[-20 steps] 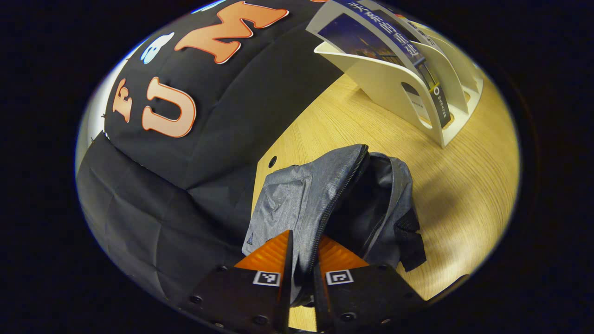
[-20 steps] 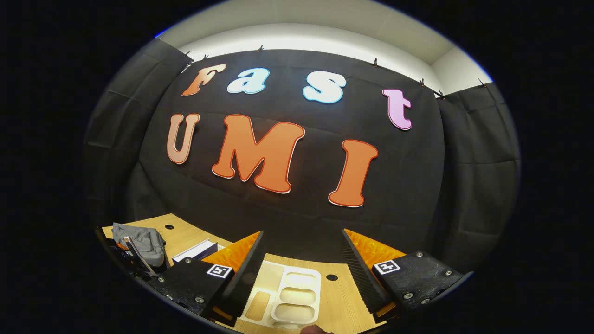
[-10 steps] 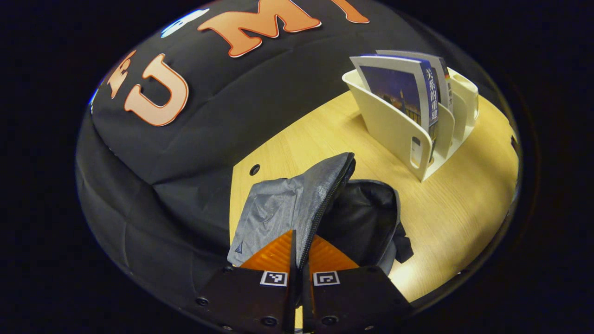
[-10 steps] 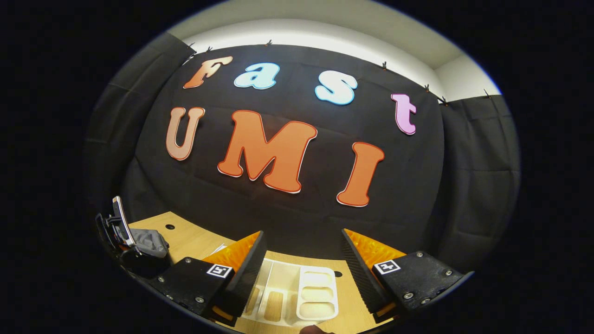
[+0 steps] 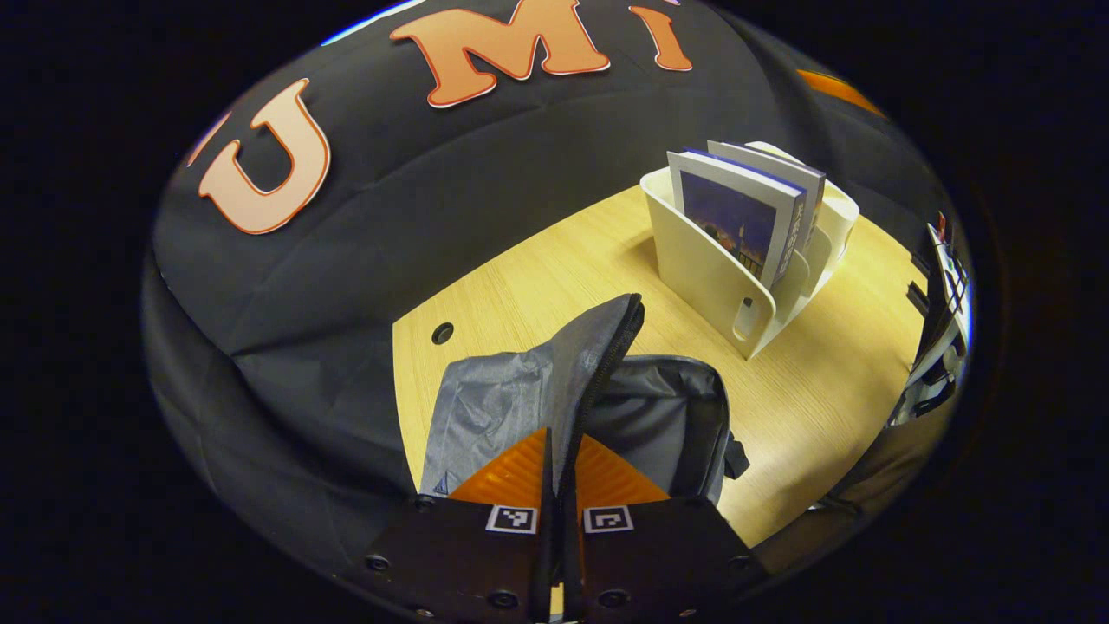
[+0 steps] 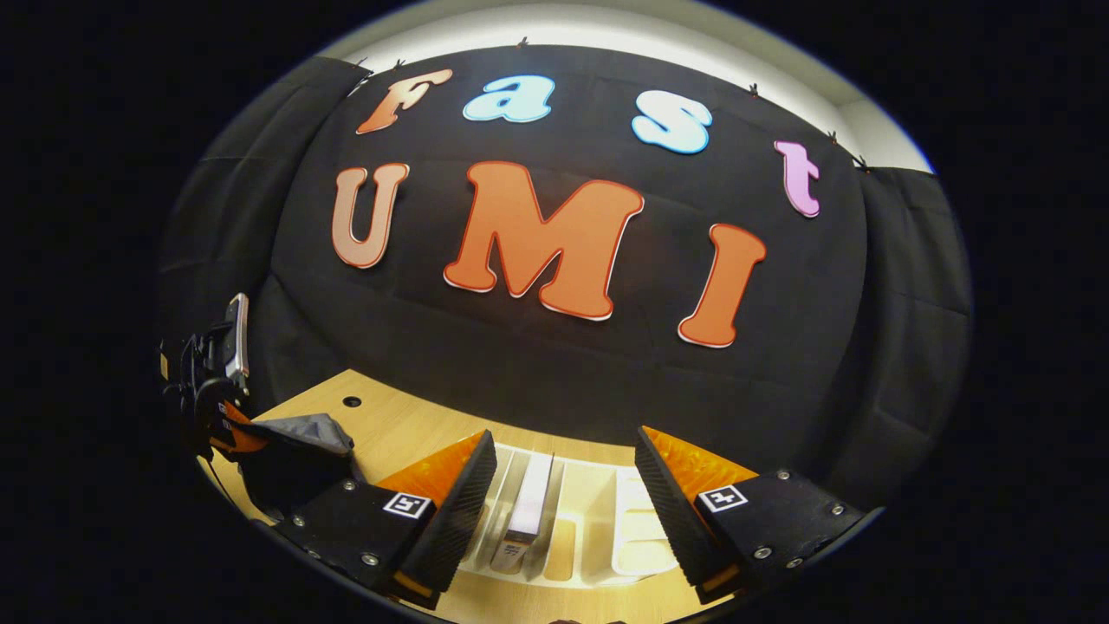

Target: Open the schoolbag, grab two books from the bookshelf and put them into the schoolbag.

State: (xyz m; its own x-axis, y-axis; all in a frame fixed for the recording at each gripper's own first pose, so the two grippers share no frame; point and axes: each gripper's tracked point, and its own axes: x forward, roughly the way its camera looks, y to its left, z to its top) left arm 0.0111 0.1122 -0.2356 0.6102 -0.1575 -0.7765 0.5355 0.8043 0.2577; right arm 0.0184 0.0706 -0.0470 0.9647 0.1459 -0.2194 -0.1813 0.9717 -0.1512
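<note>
In the left gripper view the grey schoolbag (image 5: pixel 502 399) lies on the wooden table, its zipper undone and its dark inside (image 5: pixel 663 416) showing. My left gripper (image 5: pixel 561 440) is shut on the zippered edge of the front flap and holds it up. The white bookshelf (image 5: pixel 706 273) stands behind the bag with two books (image 5: pixel 732 221) upright in it. In the right gripper view my right gripper (image 6: pixel 563 444) is open above the bookshelf (image 6: pixel 606 537), with a book's top edge (image 6: pixel 528 494) below the gap. The left gripper (image 6: pixel 217 390) and the raised bag flap (image 6: pixel 299 429) show at the far left.
The wooden table (image 5: pixel 537 286) has a round cable hole (image 5: pixel 443 333) near the booth's black cloth wall. Bare tabletop lies between bag and bookshelf (image 5: pixel 806 407). The right gripper's body (image 5: pixel 944 295) shows at the right edge of the left gripper view.
The left gripper has drawn back with the flap still pinched, opening the bag wider. The right gripper has dipped and moved over the bookshelf, so a book now lies below its open fingers.
</note>
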